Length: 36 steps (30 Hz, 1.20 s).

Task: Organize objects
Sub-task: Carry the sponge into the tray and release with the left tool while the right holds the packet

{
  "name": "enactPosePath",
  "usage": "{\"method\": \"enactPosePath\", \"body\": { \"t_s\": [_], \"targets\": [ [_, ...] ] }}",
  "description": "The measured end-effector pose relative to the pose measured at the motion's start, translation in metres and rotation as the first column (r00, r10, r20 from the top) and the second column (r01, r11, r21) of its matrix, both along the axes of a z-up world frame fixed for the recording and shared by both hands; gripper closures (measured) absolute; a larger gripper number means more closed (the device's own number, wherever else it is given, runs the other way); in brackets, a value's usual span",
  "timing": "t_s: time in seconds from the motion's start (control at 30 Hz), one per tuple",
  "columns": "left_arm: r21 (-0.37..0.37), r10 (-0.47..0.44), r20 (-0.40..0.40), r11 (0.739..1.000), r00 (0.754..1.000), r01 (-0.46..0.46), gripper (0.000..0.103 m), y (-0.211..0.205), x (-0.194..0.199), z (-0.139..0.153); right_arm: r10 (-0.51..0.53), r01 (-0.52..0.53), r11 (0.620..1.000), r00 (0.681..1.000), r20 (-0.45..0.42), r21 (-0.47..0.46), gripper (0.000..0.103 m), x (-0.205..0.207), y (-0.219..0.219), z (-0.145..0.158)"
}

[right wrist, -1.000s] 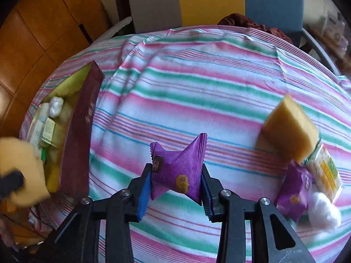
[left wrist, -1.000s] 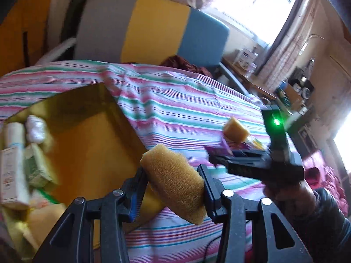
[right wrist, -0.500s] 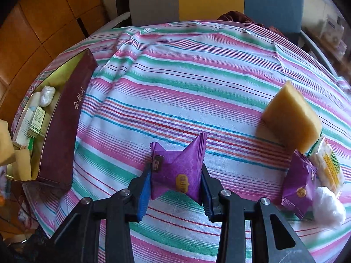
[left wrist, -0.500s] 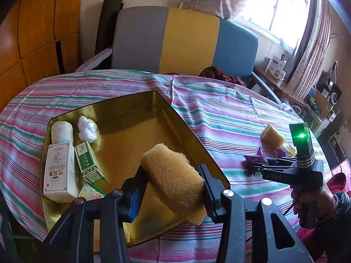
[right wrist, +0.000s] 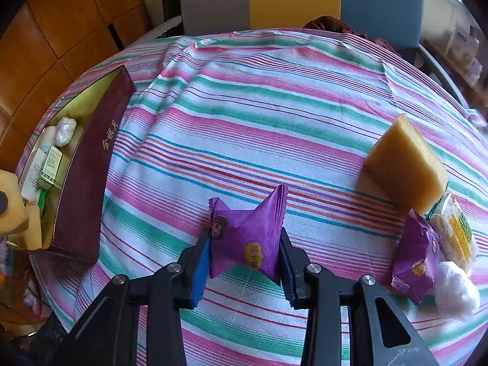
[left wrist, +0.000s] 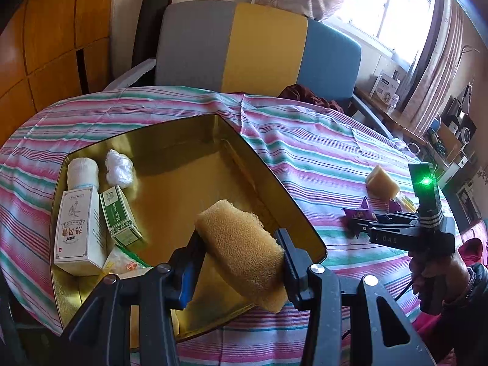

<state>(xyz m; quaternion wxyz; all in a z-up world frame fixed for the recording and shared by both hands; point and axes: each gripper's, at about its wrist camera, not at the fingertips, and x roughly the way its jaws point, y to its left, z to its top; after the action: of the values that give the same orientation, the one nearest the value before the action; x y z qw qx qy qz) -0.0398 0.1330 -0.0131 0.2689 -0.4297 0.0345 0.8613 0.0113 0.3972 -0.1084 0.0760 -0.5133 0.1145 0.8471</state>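
Now the left gripper (left wrist: 241, 251) stays clamped on the sponge (left wrist: 242, 251), its jaws pressed into both sides of the foam, and holds it above the near right part of the box (left wrist: 265, 170). A second ago the box filled only the left of the left wrist view; now its whole gold interior shows, so the gripper has drawn back and risen. Inside the box, along its left side, lie a white roll (left wrist: 83, 172), a cotton wad (left wrist: 119, 171), a white carton (left wrist: 77, 228) and a green carton (left wrist: 120, 215), unchanged in place.

The right gripper (right wrist: 245, 251) keeps its jaws closed to the width of a purple packet (right wrist: 248, 238) and grips it by the sides, lifted over the striped cloth (right wrist: 259, 116). Against the earlier right wrist frames, the box's maroon wall (right wrist: 91, 177) sits higher and farther right in view, and more of its contents show. At the right of the cloth a second sponge (right wrist: 402, 164) stands on edge, just beside a second purple packet (right wrist: 413, 262), a yellow-green packet (right wrist: 454, 231) and another cotton wad (right wrist: 454, 286); these have not moved on the cloth.
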Motion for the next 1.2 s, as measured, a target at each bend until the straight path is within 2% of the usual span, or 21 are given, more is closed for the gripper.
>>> {"method": "enactPosePath", "body": {
  "t_s": [0.2, 0.33, 0.47, 0.6, 0.67, 0.87, 0.97, 1.07, 1.13, 1.2],
  "targets": [
    [0.063, 0.018, 0.044, 0.998, 0.999, -0.020, 0.057, -0.013, -0.011, -0.001, 0.004, -0.004, 1.000, 1.000, 0.001, 0.007, 0.063, -0.001, -0.001, 0.000],
    [0.140, 0.029, 0.083, 0.989, 0.996, -0.041, 0.057, -0.034, -0.027, 0.005, 0.008, -0.008, 1.000, 1.000, 0.001, 0.014, 0.063, 0.000, -0.001, 0.000],
    [0.196, 0.061, 0.107, 0.977, 0.992, -0.082, 0.057, -0.052, -0.059, 0.013, 0.009, -0.009, 1.000, 1.000, 0.002, 0.015, 0.063, -0.001, -0.001, 0.000],
    [0.188, 0.071, 0.133, 0.978, 0.989, -0.095, 0.057, -0.048, -0.097, 0.008, 0.012, -0.012, 1.000, 1.000, 0.004, 0.019, 0.063, -0.001, -0.001, 0.001],
    [0.173, 0.055, 0.154, 0.981, 0.986, -0.082, 0.057, -0.038, -0.118, 0.001, 0.013, -0.013, 1.000, 1.000, 0.004, 0.020, 0.063, -0.001, -0.001, 0.001],
    [0.018, 0.065, 0.190, 0.997, 0.980, -0.070, 0.055, -0.008, -0.176, -0.033, 0.016, -0.016, 1.000, 1.000, 0.005, 0.019, 0.063, -0.002, -0.001, 0.002],
    [-0.063, 0.101, 0.191, 0.994, 0.976, -0.091, 0.050, -0.005, -0.197, -0.046, 0.019, -0.019, 1.000, 1.000, 0.006, 0.019, 0.063, -0.003, -0.001, 0.002],
    [-0.150, 0.160, 0.191, 0.980, 0.969, -0.132, 0.043, -0.011, -0.211, -0.058, 0.019, -0.019, 1.000, 1.000, 0.005, 0.018, 0.063, -0.002, -0.001, 0.002],
    [-0.140, 0.171, 0.209, 0.980, 0.963, -0.144, 0.032, -0.018, -0.217, -0.062, 0.019, -0.019, 1.000, 1.000, 0.004, 0.018, 0.063, -0.003, -0.002, 0.001],
    [-0.117, 0.198, 0.212, 0.977, 0.957, -0.177, 0.030, -0.029, -0.218, -0.059, 0.019, -0.019, 1.000, 1.000, 0.004, 0.017, 0.063, -0.002, -0.001, 0.001]
  ]
}}
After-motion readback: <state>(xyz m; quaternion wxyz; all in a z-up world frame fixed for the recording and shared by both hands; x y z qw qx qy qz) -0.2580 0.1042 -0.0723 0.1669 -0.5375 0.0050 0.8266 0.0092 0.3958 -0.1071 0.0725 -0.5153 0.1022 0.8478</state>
